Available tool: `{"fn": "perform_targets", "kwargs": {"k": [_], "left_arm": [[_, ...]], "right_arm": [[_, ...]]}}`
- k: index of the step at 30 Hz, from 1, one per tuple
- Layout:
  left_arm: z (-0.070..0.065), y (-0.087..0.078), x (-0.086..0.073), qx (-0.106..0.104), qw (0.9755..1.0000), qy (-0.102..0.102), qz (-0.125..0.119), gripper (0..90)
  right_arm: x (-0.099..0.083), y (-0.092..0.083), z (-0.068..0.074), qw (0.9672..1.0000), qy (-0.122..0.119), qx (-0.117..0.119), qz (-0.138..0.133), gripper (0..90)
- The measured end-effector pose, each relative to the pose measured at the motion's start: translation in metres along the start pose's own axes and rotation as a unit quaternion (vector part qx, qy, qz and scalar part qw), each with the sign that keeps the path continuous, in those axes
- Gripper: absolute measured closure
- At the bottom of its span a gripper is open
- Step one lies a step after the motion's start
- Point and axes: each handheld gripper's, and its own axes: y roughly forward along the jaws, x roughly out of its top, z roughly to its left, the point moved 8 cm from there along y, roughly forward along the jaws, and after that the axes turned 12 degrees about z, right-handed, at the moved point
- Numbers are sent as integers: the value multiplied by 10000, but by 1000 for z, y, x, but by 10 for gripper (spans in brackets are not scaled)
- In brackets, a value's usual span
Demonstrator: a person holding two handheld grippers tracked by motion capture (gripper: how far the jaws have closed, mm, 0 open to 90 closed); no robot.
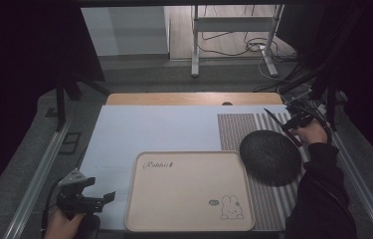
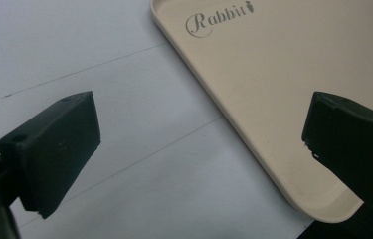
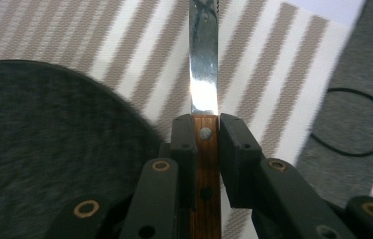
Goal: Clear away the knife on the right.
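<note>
The table (image 1: 149,129) lies under a pale sheet, with dark surroundings on both sides of the high view where little can be made out; the floor beyond holds a stand and cables, too small to detail. A striped mat (image 1: 273,199) covers the table's right part; its near edge is cut off by the person's dark sleeve (image 1: 323,194). The beige tray (image 1: 189,191) sits at the near middle, printed "Rabbit" and with a small rabbit drawing; in the left gripper view its far corners run out of frame. A dark round mat (image 1: 269,157) rests on the striped mat just right of the tray; its weave is blurred in the right gripper view.

The left gripper (image 1: 105,196) is at the near left corner, just beside the tray; its jaws stand wide apart with nothing between them, one over the sheet and one over the tray's rim.

The right gripper (image 1: 293,124) is at the far right, beyond the round mat; its jaws are clamped on the knife (image 3: 204,69) by the handle. The handle is brown wood with a metal rivet, and its lower end is hidden behind the gripper; the blade is bright steel, pointing away over the striped mat, its tip cut off at the frame's top. In the high view the knife is a thin dark sliver, hard to read.
</note>
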Motion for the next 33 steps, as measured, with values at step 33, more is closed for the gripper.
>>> {"fn": "perform_targets", "kwargs": {"k": [33], "left_arm": [[0, -1, 0, -20, 10000, 31, -34, 20]], "right_arm": [[-20, -1, 114, 9957, -750, 551, 42, 773]]}}
